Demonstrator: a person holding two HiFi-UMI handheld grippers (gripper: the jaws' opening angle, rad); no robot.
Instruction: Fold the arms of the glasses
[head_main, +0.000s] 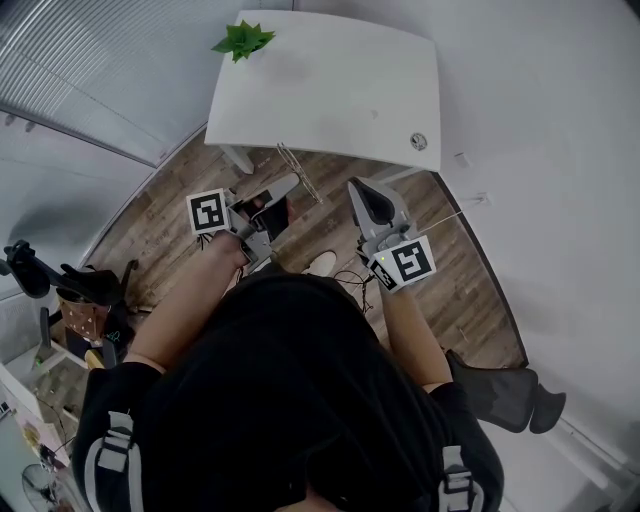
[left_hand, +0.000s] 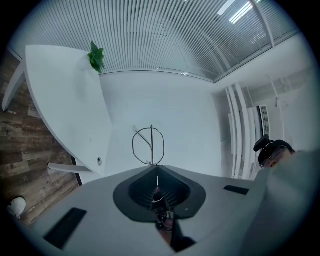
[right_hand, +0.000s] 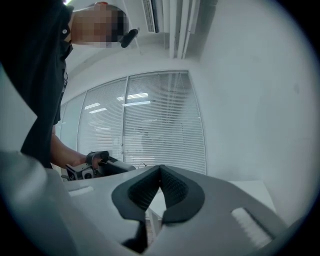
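Item: glasses (left_hand: 151, 145). Thin wire frame, pinched in my left tool (left_hand: 156, 168), held in air just short of counter (head_main: 330, 90) near edge.
My right tool (right_hand: 160, 171): jaws together, empty, right of glasses.
Step, as I judge: arm folding, fold state unclear.
Next: right tool to arm, gentle inward push.

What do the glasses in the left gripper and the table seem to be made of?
Glasses: likely thin metal wire, dark with a faint sheen; the rim is a very slim line, and lenses cannot be made out. Table: smooth matte white top, perhaps laminate or painted board; no grain shows, so the core is unclear.
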